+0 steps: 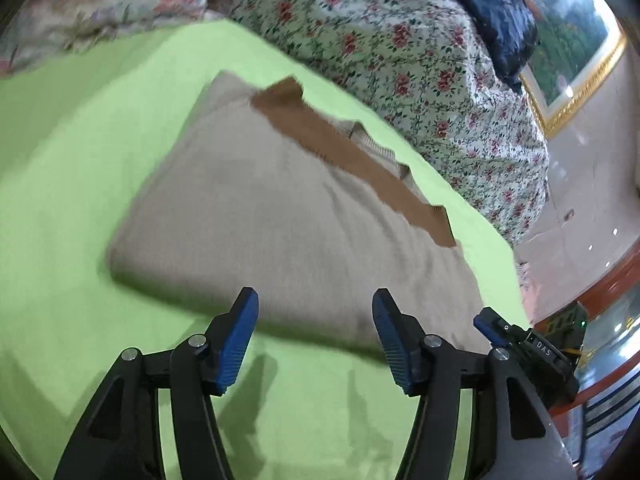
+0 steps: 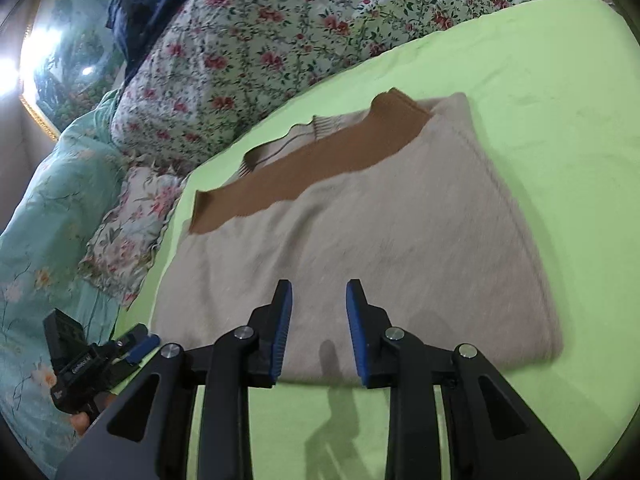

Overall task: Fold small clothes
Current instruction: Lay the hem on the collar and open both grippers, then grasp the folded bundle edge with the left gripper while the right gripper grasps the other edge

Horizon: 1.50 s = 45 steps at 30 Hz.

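Although the folding was clearly under way, the beige sweater point(image 2: 360, 232) lay flat on the green sheet point(image 2: 540, 80) of the bed, already doubled into a rough rectangle, with a brown band point(image 2: 320, 164) and a ribbed collar showing along its far edge. Both grippers hung above the near edge of the garment, and neither one held anything. The right gripper point(image 2: 318, 328) had its jaws apart by a moderate gap, with the tips over the near hem a little left of its middle. The left gripper point(image 1: 316, 340) had its jaws spread wider, and the tips were just over the near edge of the sweater point(image 1: 280, 208) as well. In the left wrist view the other gripper appeared at the lower right, so the two tools stood near each other on the same side of the cloth.

The long axis of the folded piece seemed to run away from the jaws toward the floral quilt point(image 2: 248, 52), though the fisheye and the blur made this uncertain. In my judgement the next fold would need the near edge to be pinched and carried forward toward the brown band. Both were about equally close to it.
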Available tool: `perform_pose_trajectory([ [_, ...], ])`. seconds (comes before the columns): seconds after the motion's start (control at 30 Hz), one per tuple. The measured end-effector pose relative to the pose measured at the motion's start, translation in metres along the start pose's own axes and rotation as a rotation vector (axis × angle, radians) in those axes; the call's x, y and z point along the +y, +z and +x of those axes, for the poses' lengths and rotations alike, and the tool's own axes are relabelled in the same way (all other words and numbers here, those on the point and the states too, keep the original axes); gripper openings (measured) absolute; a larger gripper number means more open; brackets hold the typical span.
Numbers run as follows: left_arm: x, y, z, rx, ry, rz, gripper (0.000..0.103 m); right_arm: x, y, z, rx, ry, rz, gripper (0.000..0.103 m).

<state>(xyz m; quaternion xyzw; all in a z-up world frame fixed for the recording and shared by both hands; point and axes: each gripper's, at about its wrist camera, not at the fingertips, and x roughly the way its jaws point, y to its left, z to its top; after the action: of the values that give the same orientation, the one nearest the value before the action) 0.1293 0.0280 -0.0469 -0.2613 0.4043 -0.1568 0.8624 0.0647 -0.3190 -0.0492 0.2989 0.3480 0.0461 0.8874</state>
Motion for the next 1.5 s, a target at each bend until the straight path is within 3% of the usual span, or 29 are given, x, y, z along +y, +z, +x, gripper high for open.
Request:
perform_pose_trajectory([
  [0.13, 0.011, -0.019, 0.005, 0.030, 0.009, -0.051, 0.062, 0.006, -0.010, -0.004, 0.012, 0.024, 0.004, 0.040],
  [0.23, 0.017, -0.026, 0.009, 0.033, -0.015, -0.110, 0.072, 0.010, -0.014, -0.006, 0.016, 0.033, 0.001, 0.040],
  [0.4, 0.014, -0.028, 0.015, 0.005, -0.002, -0.119, 0.077, 0.015, -0.018, -0.007, 0.028, 0.050, -0.001, 0.041],
  [0.87, 0.047, 0.032, 0.038, -0.100, 0.065, -0.244, 0.079, 0.006, -0.011, -0.001, 0.040, 0.039, 0.009, 0.041],
  [0.97, 0.049, 0.044, 0.044, -0.118, 0.127, -0.224, 0.060, 0.000, -0.005, 0.002, 0.044, 0.031, 0.015, 0.041],
  [1.03, 0.053, 0.050, 0.045, -0.118, 0.121, -0.227, 0.033, -0.004, -0.001, 0.003, 0.044, 0.030, 0.020, 0.041],
  [1.1, 0.056, 0.053, 0.043, -0.122, 0.101, -0.228, 0.018, -0.007, 0.003, 0.003, 0.037, 0.034, 0.025, 0.041],
  [1.27, 0.030, 0.060, 0.028, -0.159, 0.071, -0.159, 0.012, -0.015, 0.018, 0.007, 0.053, 0.031, 0.014, 0.041],
  [1.5, -0.061, 0.063, 0.032, -0.134, -0.055, 0.049, 0.011, -0.020, 0.049, 0.013, 0.089, 0.084, 0.013, 0.047],
])
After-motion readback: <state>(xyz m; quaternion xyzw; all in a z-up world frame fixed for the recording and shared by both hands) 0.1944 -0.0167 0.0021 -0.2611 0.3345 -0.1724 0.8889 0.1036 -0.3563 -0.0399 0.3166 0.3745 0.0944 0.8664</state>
